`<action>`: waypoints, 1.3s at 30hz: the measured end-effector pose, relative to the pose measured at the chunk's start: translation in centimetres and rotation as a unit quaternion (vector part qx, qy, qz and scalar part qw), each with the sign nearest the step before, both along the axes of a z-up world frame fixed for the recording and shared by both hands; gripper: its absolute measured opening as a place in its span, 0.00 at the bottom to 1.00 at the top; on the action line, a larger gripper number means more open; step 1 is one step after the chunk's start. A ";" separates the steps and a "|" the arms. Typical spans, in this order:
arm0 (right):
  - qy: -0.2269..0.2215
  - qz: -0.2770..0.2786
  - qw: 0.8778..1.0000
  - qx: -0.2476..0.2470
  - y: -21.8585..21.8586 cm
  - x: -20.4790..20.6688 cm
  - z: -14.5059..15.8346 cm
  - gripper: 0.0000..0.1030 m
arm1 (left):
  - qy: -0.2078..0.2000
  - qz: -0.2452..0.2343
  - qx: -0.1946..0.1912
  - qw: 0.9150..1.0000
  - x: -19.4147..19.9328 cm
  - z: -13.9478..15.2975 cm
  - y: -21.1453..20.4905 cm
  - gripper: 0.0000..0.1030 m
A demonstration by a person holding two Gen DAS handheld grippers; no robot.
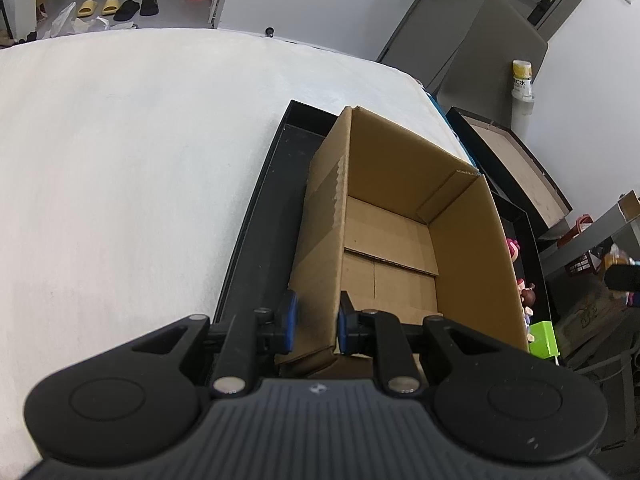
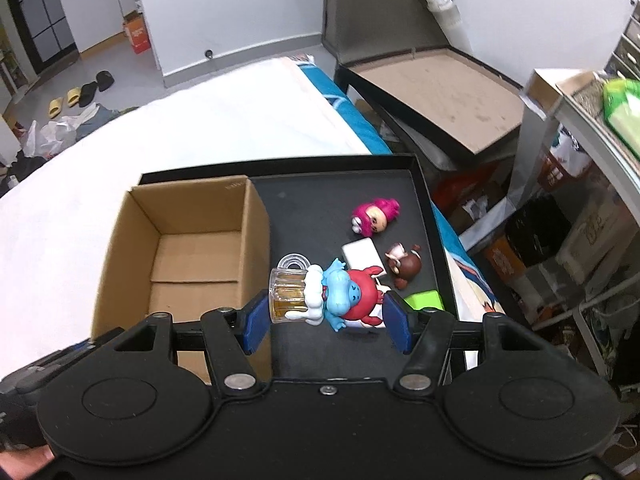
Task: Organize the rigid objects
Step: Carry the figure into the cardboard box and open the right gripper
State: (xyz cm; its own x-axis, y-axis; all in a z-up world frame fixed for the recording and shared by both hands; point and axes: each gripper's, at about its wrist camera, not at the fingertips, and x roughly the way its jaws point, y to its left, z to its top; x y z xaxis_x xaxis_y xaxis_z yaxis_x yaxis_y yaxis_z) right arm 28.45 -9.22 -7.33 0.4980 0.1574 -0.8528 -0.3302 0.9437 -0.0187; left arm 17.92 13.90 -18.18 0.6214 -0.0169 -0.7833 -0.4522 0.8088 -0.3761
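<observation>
White cloth covers the table (image 2: 208, 120), which bears 1 black tray (image 2: 420, 184). Behind it are white walls and a floor with 4 slippers (image 1: 118, 7). In the tray stand 1 empty cardboard box (image 2: 188, 248), 1 pink-haired figure (image 2: 374, 216), 1 brown figure (image 2: 404, 266), 1 white block (image 2: 362, 254) and 1 green block (image 2: 424, 300). The left gripper (image 1: 314, 320) pinches the box's near wall. The right gripper (image 2: 326, 318) clamps 1 blue and red figurine with a beer mug (image 2: 326, 294) above the tray, just beside the box.

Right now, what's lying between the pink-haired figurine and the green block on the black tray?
The right wrist view shows a white flat block and a brown figurine between the pink-haired figurine and green block.
</observation>
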 end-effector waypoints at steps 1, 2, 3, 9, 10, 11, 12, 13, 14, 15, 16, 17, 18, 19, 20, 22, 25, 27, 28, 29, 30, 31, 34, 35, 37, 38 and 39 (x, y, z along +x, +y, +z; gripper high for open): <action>-0.005 0.001 1.000 0.000 0.2 -0.1 0.2 0.57 | 0.000 -0.001 0.000 1.000 0.0 0.0 0.0 0.18; -0.009 0.003 1.000 0.000 0.4 -0.1 0.3 0.57 | 0.000 -0.002 -0.001 1.000 0.0 0.0 -0.1 0.18; -0.012 0.005 1.000 -0.001 0.7 -0.2 0.4 0.57 | 0.000 -0.002 -0.003 1.000 0.0 -0.1 0.0 0.18; -0.021 0.018 1.000 -0.005 2.1 -0.2 0.3 0.57 | -0.002 -0.002 -0.013 1.000 0.0 -0.1 0.1 0.18; -0.021 0.021 1.000 -0.005 2.3 -0.1 0.2 0.57 | -0.002 -0.003 -0.015 1.000 0.0 -0.1 0.1 0.18; -0.019 0.024 1.000 -0.003 2.6 -0.1 0.1 0.57 | -0.002 -0.004 -0.017 1.000 0.1 -0.2 0.1 0.18; -0.016 0.026 1.000 -0.001 2.9 0.0 0.1 0.57 | -0.003 -0.004 -0.018 1.000 0.0 -0.2 0.1 0.18; -0.013 0.029 0.999 0.001 3.2 0.1 0.0 0.57 | -0.003 -0.005 -0.018 1.000 0.0 -0.3 0.2 0.18; -0.012 0.033 0.999 0.002 3.5 0.2 0.0 0.57 | -0.004 -0.005 -0.018 1.000 0.0 -0.3 0.2 0.19; -0.011 0.036 0.999 0.003 3.8 0.3 0.0 0.57 | -0.005 -0.006 -0.019 1.000 0.0 -0.3 0.3 0.19; -0.009 0.040 0.999 0.003 4.2 0.4 0.0 0.57 | -0.005 -0.006 -0.020 1.000 0.0 -0.3 0.3 0.19; -0.008 0.043 0.999 0.004 4.5 0.5 0.0 0.57 | -0.005 -0.006 -0.022 1.000 -0.1 -0.3 0.5 0.19; -0.006 0.046 0.999 0.005 4.9 0.6 -0.1 0.57 | -0.005 -0.006 -0.023 1.000 -0.1 -0.4 0.5 0.19; -0.004 0.049 0.999 0.006 5.2 0.8 -0.1 0.57 | -0.005 -0.007 -0.024 1.000 -0.1 -0.4 0.6 0.19; -0.004 0.051 0.999 0.007 5.6 0.9 -0.1 0.57 | -0.005 -0.007 -0.025 1.000 -0.2 -0.4 0.7 0.19; -0.005 0.057 0.998 0.004 6.3 1.2 -0.2 0.57 | -0.005 -0.008 -0.029 1.000 -0.3 -0.4 0.7 0.19; -0.003 0.067 0.998 0.006 7.4 1.5 -0.3 0.57 | -0.006 -0.011 -0.032 0.999 -0.4 -0.4 0.8 0.19; -0.003 0.073 0.997 0.006 8.1 1.8 -0.5 0.57 | -0.008 -0.010 -0.035 0.999 -0.5 -0.4 0.9 0.20; -0.002 0.077 0.997 0.006 8.5 1.9 -0.6 0.57 | -0.009 -0.009 -0.036 0.999 -0.5 -0.4 0.9 0.20; -0.001 0.080 0.997 0.005 8.8 2.0 -0.7 0.57 | -0.009 -0.009 -0.037 0.999 -0.5 -0.4 0.9 0.20; 0.000 0.083 0.997 0.005 9.2 2.2 -0.9 0.57 | -0.009 -0.008 -0.040 0.999 -0.6 -0.4 1.0 0.20; 0.001 0.086 0.996 0.006 9.6 2.4 -1.1 0.57 | -0.011 -0.006 -0.042 0.999 -0.6 -0.4 1.1 0.20; 0.005 0.094 0.996 0.010 10.5 2.9 -1.5 0.57 | -0.013 -0.002 -0.048 0.999 -0.6 -0.6 1.6 0.20; 0.006 0.097 0.995 0.011 10.9 3.0 -1.6 0.57 | -0.013 0.000 -0.048 0.999 -0.6 -0.6 1.7 0.20; 0.007 0.101 0.995 0.011 11.7 3.1 -1.9 0.57 | -0.014 0.000 -0.048 0.999 -0.5 -0.6 1.7 0.20; 0.008 0.103 0.995 0.012 12.1 3.2 -2.0 0.57 | -0.014 -0.002 -0.048 0.999 -0.5 -0.6 1.7 0.20; 0.009 0.106 0.994 0.014 12.3 3.2 -2.1 0.57 | -0.014 -0.003 -0.049 0.999 -0.4 -0.7 1.6 0.20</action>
State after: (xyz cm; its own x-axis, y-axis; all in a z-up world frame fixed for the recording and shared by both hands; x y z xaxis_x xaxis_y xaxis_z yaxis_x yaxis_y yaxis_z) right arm 31.67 3.11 -9.47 0.4367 0.2806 -0.8547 -0.5211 0.8534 0.0139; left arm 17.47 15.49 -18.83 0.6420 -0.0959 -0.7607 -0.4364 0.7701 -0.4653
